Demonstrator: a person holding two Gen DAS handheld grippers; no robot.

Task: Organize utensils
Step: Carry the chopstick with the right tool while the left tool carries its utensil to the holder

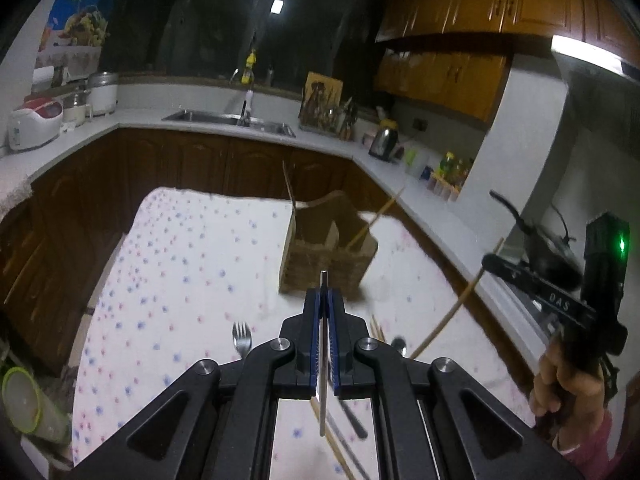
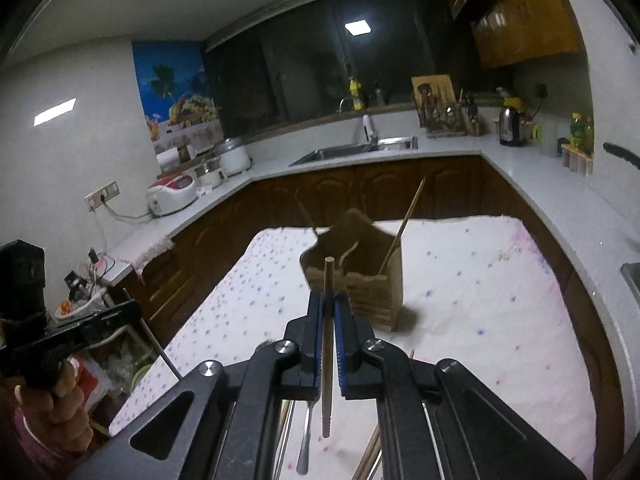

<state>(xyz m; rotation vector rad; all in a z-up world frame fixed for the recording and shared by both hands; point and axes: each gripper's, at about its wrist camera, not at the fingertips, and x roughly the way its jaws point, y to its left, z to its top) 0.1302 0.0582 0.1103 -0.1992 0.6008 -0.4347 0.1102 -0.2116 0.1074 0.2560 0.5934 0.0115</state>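
Cloth-covered table [image 1: 180,280]; 2 grippers [image 1: 325,300] [image 2: 329,304] clamping chopsticks [image 1: 323,360] [image 2: 327,340].

The table [image 1: 180,264] is viewed close from above by both wrist cameras, angled downward toward the sink [image 2: 352,152]; the holder [image 1: 320,248] is shared.

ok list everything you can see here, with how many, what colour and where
woven brown utensil holder: one, brown, mid-table on the cloth
wooden chopstick: one, tan, leaning in the holder
steel fork: one, silver, on the dotted white tablecloth by the left gripper
steel kettle: one, silver and yellow, right counter
white rice cooker: one, white and red, left counter
sink: one, steel, back counter
left gripper: black and blue, shut on a thin metal stick
right gripper: black and blue, shut on a tan wooden stick
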